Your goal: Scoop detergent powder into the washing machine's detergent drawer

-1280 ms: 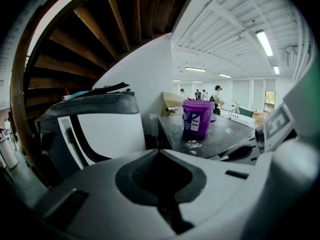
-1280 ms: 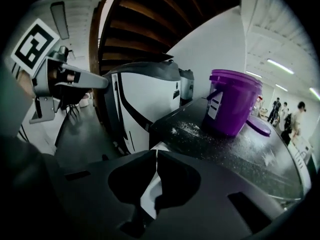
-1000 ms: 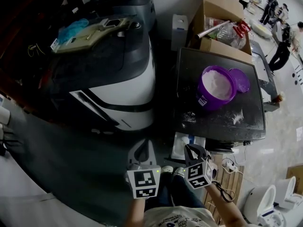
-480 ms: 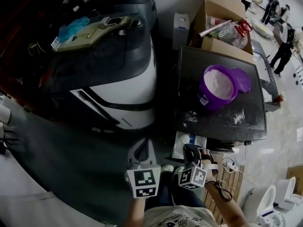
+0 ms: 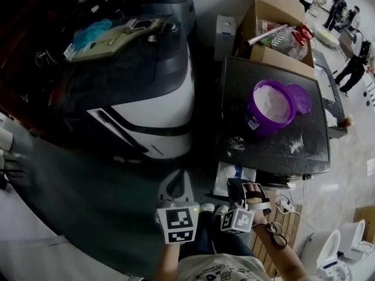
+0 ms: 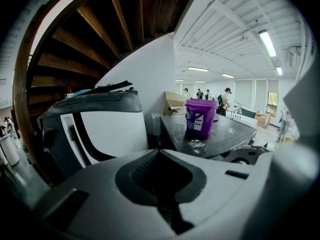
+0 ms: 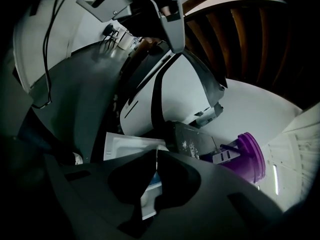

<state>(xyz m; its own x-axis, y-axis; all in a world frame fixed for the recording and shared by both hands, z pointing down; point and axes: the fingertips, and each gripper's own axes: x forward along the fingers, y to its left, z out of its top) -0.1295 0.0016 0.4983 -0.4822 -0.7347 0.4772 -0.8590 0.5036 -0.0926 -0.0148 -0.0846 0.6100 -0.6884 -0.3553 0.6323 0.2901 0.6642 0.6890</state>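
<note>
I am holding both grippers low in front of me, close to my body. The left gripper (image 5: 174, 183) is resting with its jaws pressed together on nothing, and its own view is looking across at the purple tub (image 6: 201, 116). The right gripper (image 5: 237, 186) is also sitting with its jaws pressed together and nothing between them. It is rolled to one side, so its view is showing everything tilted.

The tub is standing open on the dark top of the washing machine (image 5: 272, 151), filled with white powder (image 5: 270, 103). Its purple lid (image 5: 299, 98) is lying flat just beside it, touching its rim. Some spilled powder (image 5: 296, 145) is lying on the top in front of the tub.

The white detergent drawer (image 5: 222, 177) is sticking out from the front edge of the washing machine, pulled open, just ahead of the right gripper's tips. A big white-and-dark appliance (image 5: 146, 104) is standing to the left, and cardboard boxes (image 5: 269, 16) are sitting behind the washing machine.
</note>
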